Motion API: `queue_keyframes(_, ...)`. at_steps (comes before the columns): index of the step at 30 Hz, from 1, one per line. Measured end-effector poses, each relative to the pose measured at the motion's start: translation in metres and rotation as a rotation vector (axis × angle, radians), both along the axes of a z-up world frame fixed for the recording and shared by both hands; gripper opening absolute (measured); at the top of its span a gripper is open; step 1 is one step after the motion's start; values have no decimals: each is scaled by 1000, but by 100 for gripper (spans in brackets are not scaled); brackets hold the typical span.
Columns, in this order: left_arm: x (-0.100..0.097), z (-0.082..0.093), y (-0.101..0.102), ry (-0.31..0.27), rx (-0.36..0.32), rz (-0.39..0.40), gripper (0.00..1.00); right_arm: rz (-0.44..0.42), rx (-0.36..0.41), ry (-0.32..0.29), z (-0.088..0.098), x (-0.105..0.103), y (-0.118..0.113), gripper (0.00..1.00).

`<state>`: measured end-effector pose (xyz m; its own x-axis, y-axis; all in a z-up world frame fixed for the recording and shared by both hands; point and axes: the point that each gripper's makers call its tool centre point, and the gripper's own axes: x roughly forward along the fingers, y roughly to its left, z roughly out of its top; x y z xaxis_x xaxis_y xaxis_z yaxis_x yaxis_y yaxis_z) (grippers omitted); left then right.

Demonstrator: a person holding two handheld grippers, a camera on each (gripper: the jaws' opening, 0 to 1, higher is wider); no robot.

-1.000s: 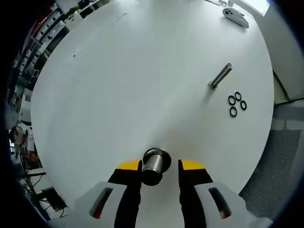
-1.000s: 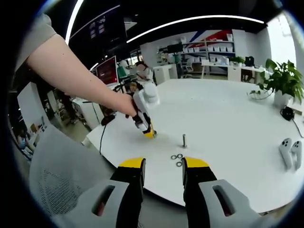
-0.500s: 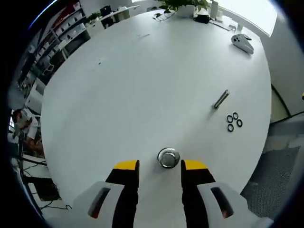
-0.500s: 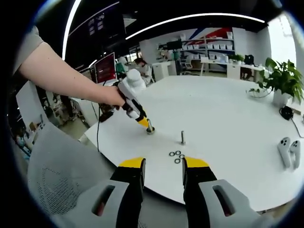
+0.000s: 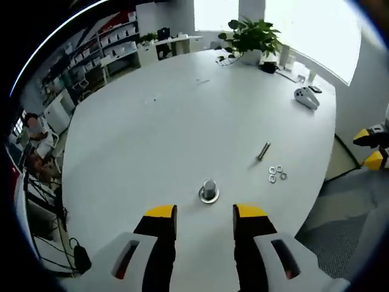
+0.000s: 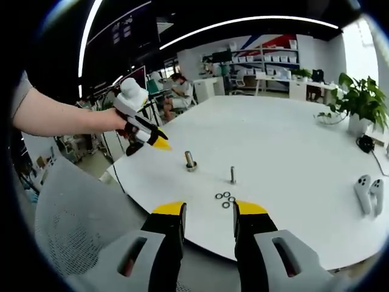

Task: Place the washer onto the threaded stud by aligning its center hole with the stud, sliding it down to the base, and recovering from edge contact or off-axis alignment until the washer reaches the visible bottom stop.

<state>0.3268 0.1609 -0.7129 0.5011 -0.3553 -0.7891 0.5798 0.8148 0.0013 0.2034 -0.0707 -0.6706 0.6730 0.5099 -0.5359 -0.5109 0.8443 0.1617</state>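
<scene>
Threaded stud (image 5: pixel 209 190) upright on the table (image 5: pixel 152 128), axis vertical, just ahead of the left gripper (image 5: pixel 205 214), jaws apart, empty, right gripper (image 6: pixel 209 211) likewise, washers (image 6: pixel 224 198) lying flat just beyond it

Non-task items around my claws

Ahead of my left claw, at the table's (image 5: pixel 152 140) far edge, stands a potted plant (image 5: pixel 250 38); a white controller (image 5: pixel 306 97) lies on the table ahead to the right. From my right claw, a pair of white controllers (image 6: pixel 371 193) lies to the right; a mesh chair back (image 6: pixel 73 225) sits close on the left; shelving with bins (image 6: pixel 267 61) lines the far wall.
</scene>
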Motion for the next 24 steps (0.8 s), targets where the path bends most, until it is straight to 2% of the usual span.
queue_keyframes(2,-7,10,0,-23,-31,16,36,3,-7,4,-1,0,0,33)
queue_keyframes(4,-13,19,-2,-28,-98,51,37,4,-11,6,-1,0,0,33)
queue_keyframes(9,-34,42,2,-90,-127,44,37,-7,-20,13,-3,0,-2,33)
queue_keyframes(11,-41,50,5,-105,-163,71,37,-18,-25,24,-4,-1,-4,33)
queue_keyframes(14,-46,58,11,-123,-213,105,38,-28,-36,45,-9,-2,-7,33)
queue_keyframes(18,-64,65,16,-144,-206,88,38,-24,-42,54,-11,-3,-7,34)
queue_keyframes(24,-85,70,20,-146,-267,109,39,-18,-63,82,-16,-6,-7,34)
